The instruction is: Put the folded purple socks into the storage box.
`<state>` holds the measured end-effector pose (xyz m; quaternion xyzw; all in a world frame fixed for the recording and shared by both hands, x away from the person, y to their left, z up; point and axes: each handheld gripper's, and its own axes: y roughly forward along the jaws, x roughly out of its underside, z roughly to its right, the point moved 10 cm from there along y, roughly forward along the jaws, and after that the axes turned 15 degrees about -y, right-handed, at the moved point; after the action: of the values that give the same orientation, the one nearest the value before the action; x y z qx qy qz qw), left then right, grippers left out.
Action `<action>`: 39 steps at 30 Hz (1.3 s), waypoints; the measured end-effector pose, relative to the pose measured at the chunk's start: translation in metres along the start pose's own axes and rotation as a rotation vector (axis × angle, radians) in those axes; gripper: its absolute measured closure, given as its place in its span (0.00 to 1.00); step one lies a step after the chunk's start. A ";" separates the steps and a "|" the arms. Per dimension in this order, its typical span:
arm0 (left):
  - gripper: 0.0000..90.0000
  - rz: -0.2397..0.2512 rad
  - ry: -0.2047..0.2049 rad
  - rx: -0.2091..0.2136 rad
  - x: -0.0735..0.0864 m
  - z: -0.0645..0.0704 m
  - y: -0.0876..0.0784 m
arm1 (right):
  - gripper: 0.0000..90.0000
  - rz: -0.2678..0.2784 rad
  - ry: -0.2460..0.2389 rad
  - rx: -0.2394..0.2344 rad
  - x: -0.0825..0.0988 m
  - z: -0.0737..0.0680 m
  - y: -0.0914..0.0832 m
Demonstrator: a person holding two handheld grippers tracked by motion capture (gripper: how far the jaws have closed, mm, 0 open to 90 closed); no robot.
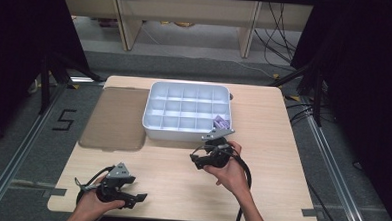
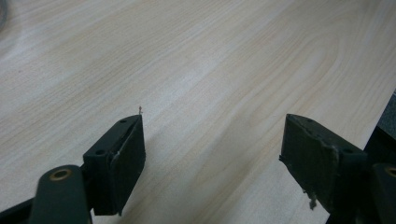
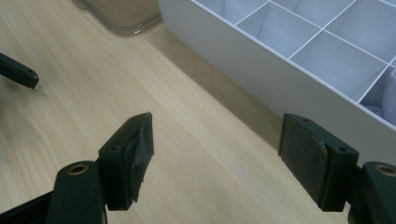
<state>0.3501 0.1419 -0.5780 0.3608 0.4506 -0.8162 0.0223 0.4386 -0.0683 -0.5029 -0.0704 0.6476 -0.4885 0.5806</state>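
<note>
Table (image 1: pixel 261 183): translucent lid (image 1: pixel 114 118) beside tray (image 1: pixel 156 125)

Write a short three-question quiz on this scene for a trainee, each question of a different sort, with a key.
1. True or false: the right gripper is shut on an object.
2. Which compartment of the white divided box holds the purple item? A) far left corner B) near right corner C) centre
3. Fill in: the translucent brown lid lies flat on the table, on the box's ____ side in the high view.

Key: 1 false, its jaws stand apart with nothing between them, like the left gripper; 2 B; 3 left.
</note>
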 end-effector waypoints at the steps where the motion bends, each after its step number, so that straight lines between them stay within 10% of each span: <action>1: 0.24 0.000 0.000 0.000 0.000 0.000 0.000 | 0.31 0.000 0.000 0.000 0.000 0.000 0.000; 39: 0.24 0.000 0.002 -0.003 0.000 -0.001 0.000 | 0.19 0.018 -0.045 -0.045 0.020 -0.044 0.006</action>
<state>0.3505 0.1429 -0.5780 0.3617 0.4517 -0.8153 0.0224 0.3991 -0.0543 -0.5270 -0.0886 0.6460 -0.4668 0.5975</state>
